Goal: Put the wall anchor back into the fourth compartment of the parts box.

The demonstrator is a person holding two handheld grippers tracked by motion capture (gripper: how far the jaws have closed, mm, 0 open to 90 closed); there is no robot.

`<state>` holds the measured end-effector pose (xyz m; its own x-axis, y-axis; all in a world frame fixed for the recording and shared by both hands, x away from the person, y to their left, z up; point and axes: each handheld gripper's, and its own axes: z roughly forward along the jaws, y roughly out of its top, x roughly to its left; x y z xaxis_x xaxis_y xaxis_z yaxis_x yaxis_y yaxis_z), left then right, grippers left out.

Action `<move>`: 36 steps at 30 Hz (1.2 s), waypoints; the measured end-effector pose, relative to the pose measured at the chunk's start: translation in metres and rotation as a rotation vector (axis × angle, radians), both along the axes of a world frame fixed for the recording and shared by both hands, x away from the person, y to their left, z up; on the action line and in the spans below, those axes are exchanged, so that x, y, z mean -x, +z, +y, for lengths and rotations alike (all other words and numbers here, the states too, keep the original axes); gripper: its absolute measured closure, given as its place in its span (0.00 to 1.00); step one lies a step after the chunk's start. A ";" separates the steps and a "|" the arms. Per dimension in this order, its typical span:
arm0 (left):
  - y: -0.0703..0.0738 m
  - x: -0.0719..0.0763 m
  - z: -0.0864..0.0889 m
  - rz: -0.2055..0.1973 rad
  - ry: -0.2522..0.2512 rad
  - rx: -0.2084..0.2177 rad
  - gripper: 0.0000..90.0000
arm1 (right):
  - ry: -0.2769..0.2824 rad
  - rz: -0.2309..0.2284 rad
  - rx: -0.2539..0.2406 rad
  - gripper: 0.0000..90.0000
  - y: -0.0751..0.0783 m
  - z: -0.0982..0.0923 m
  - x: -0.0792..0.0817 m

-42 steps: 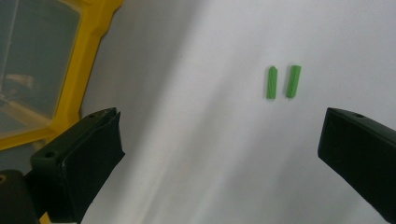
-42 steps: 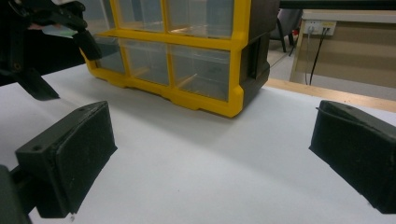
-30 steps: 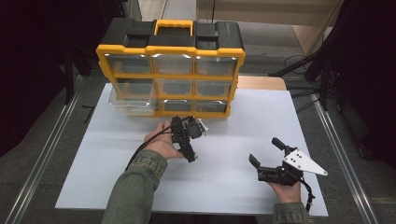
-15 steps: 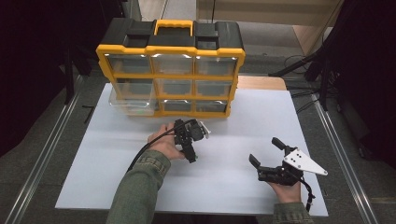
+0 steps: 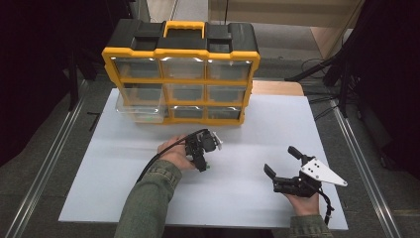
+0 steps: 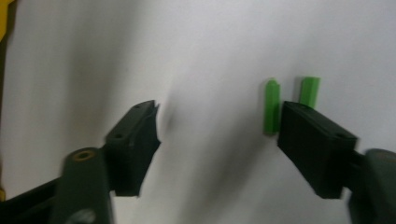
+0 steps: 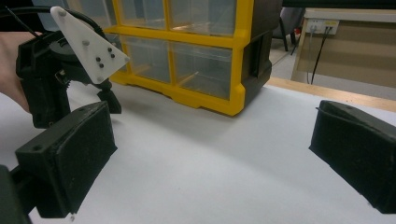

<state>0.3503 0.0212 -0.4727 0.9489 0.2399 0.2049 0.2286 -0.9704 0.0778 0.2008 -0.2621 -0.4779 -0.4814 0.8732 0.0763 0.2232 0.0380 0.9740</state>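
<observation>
White counter (image 5: pixel 277 124) on grey floor (image 5: pixel 44 148); metal rails (image 5: pixel 54 134) flank it; wooden cabinet (image 5: pixel 287 12) behind; surroundings dark.

You won't find any words, numbers, labels or signs to read here. The yellow and black drawer box (image 5: pixel 181 74) has no name or sticker you can make out, the white counter (image 5: pixel 247 198) is plain, and the small green pieces (image 6: pixel 271 105) carry no writing.
</observation>
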 end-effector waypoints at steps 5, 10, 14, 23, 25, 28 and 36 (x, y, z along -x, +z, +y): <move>0.002 0.000 0.000 0.030 -0.013 0.010 0.63 | -0.001 0.000 0.000 0.00 0.000 0.000 0.000; 0.002 0.000 0.000 0.065 -0.029 0.013 0.80 | 0.000 -0.001 0.000 0.00 0.000 0.000 0.000; 0.002 0.000 0.000 0.092 -0.032 0.013 0.90 | -0.002 -0.001 0.000 0.00 0.000 0.000 0.000; 0.007 -0.001 0.004 0.120 -0.035 -0.001 0.93 | -0.001 0.002 0.000 0.00 0.000 0.000 0.000; 0.009 -0.001 0.006 0.121 -0.037 0.001 0.93 | -0.001 0.001 -0.001 0.00 0.000 0.000 0.000; 0.024 0.000 0.012 0.125 -0.035 0.002 0.93 | 0.000 0.002 -0.003 0.00 0.000 0.000 0.000; 0.058 0.003 0.028 0.138 -0.034 0.026 0.93 | -0.002 0.004 -0.007 0.00 0.000 0.000 0.001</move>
